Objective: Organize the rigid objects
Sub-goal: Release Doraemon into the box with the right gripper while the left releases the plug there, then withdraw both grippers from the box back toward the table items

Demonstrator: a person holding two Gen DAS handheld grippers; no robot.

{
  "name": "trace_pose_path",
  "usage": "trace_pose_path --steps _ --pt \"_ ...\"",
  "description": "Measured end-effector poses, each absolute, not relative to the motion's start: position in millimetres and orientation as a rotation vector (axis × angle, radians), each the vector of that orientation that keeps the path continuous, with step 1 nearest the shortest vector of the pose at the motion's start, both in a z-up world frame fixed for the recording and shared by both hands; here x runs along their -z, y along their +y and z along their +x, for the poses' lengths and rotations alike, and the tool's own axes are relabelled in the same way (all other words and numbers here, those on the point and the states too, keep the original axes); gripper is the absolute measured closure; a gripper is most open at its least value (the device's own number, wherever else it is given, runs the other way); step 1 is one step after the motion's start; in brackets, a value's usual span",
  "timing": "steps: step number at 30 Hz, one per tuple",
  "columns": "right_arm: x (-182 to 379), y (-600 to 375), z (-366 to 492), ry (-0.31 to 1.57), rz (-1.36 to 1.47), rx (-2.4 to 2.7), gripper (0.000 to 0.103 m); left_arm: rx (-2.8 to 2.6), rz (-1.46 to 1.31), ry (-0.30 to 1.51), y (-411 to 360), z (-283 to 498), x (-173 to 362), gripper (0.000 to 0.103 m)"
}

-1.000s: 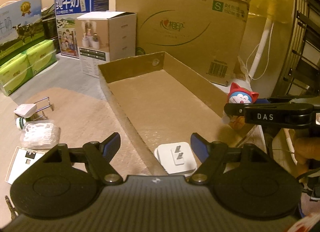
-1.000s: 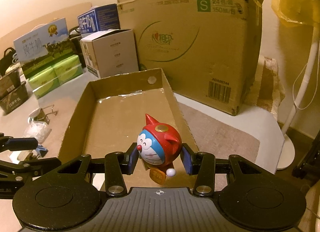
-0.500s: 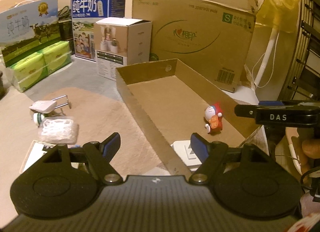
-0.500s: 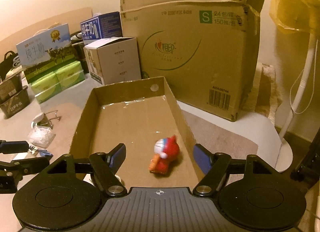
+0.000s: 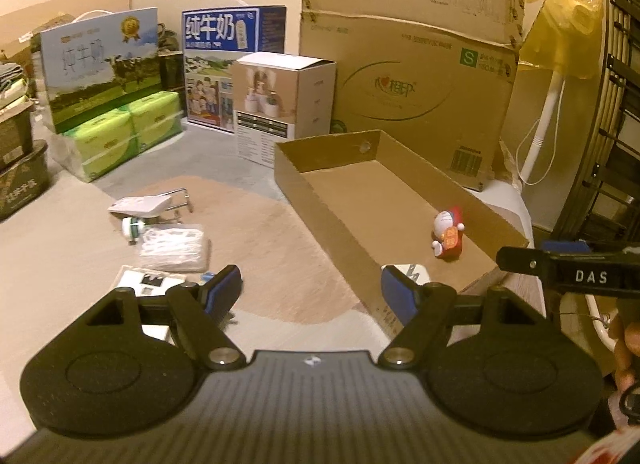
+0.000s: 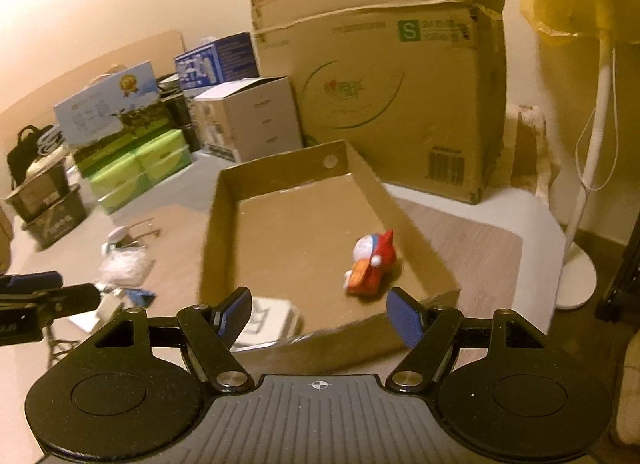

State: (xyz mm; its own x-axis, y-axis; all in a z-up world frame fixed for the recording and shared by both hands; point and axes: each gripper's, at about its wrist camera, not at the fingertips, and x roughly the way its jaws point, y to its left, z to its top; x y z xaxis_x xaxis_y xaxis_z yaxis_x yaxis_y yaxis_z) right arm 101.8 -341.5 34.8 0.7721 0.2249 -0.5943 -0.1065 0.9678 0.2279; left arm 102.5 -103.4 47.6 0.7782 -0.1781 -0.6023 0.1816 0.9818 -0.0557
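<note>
A shallow cardboard tray [image 5: 320,224] [image 6: 210,240] lies on the floor mat. A red and blue cat figure [image 5: 448,234] [image 6: 372,264] lies tipped over on the tray floor near its right wall. In the tray's near corner rests a white plug adapter [image 5: 416,272] [image 6: 268,318]. My left gripper [image 5: 312,288] is open and holds nothing, hanging over the tray's near left wall. My right gripper [image 6: 320,312] is also open and holds nothing, just short of the tray's near end. One finger [image 5: 560,268] of it shows in the left wrist view.
Loose on the mat left of the tray: a white charger [image 5: 140,204], a bag of white picks [image 5: 174,248], a white card [image 5: 148,284]. Behind stand a large carton [image 5: 408,76], a white box [image 5: 284,104], milk cartons and green tissue packs. A fan stand [image 6: 580,224] is at the right.
My right gripper opened and let go of the cat figure, which dropped into the tray and tipped over. Both grippers drew back from the tray.
</note>
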Motion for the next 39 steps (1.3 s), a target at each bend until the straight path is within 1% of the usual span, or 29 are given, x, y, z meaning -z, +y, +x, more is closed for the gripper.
trace_pose_path --steps 11,23,30,39 --pt "-37 -295 67 0.667 0.182 -0.266 0.029 0.125 0.029 0.634 -56 59 -50 0.028" --pt "-30 -254 50 0.691 0.148 -0.347 0.029 0.031 0.031 0.672 -3 21 -31 0.027" --pt "-24 -232 50 0.707 0.117 -0.391 0.029 0.004 0.052 0.684 17 19 -23 0.027" --pt "-14 -210 64 0.721 0.062 -0.430 0.029 0.116 0.139 0.689 25 36 -11 0.027"
